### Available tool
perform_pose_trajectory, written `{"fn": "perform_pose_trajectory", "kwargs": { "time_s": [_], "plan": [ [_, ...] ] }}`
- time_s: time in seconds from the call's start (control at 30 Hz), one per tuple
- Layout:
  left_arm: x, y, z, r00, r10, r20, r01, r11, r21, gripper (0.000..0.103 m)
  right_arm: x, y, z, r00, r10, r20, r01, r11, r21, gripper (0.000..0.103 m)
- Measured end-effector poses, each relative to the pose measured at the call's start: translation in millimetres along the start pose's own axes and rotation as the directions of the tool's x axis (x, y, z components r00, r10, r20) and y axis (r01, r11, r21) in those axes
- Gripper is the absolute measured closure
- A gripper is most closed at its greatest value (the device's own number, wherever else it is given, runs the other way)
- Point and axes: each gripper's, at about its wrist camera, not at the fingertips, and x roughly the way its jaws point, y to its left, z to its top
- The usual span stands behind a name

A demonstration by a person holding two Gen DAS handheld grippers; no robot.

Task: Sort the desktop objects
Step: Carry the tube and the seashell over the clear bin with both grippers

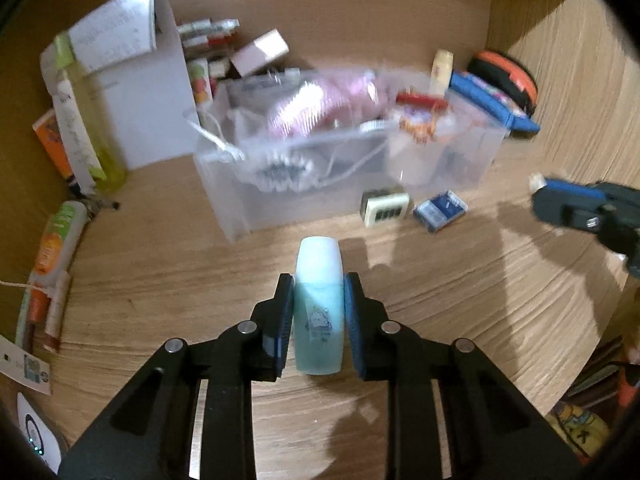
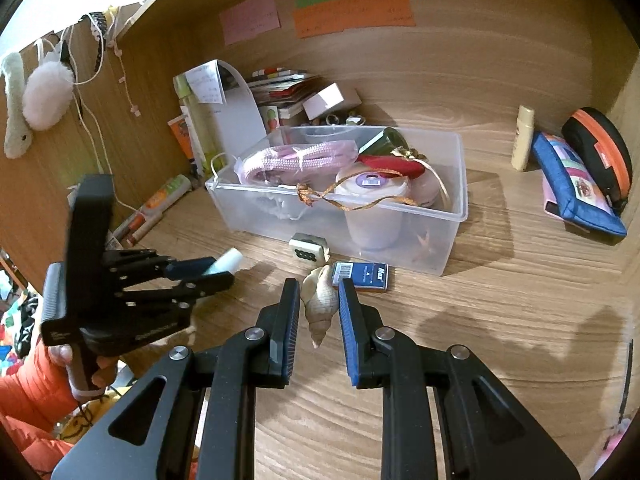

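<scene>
Wood-grain desk surface (image 1: 168, 292) fills both views, walled at the back by the same pale brown board. Low in the centre of the left wrist view, my left gripper (image 1: 319, 312) is clenched on a small pale blue-green plastic bottle with a white cap (image 1: 319, 300), its blue pads pressing on both sides. Low in the centre of the right wrist view, my right gripper (image 2: 319, 312) is clamped on a cream spiral seashell (image 2: 318, 304), its pointed tip hanging down between the fingers.

Just beyond the shell lie a small dark blue box of staples (image 2: 362, 276) and a little cream cube timer (image 2: 307, 249), both close to the front wall of a clear plastic storage bin (image 2: 400, 248). That bin holds pink cord, ribbon and a white tape roll, all jumbled. At the right of the right wrist view a blue fabric pouch (image 2: 576, 184) leans against a black round case with an orange zip (image 2: 600, 152). In the lower left of that view a person's hand in an orange sleeve (image 2: 24, 396) grips my left gripper's handle.
</scene>
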Motion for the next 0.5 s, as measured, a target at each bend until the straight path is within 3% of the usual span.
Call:
{"fn": "perform_pose_trajectory", "kwargs": {
  "time_s": [0.5],
  "plan": [
    [-38,13,47,0.981,-0.044,0.187,0.044,0.999,0.004,0.079,13,-13,49,0.998,-0.011,0.064,0.011,1.000,0.003,0.085]
  ]
}}
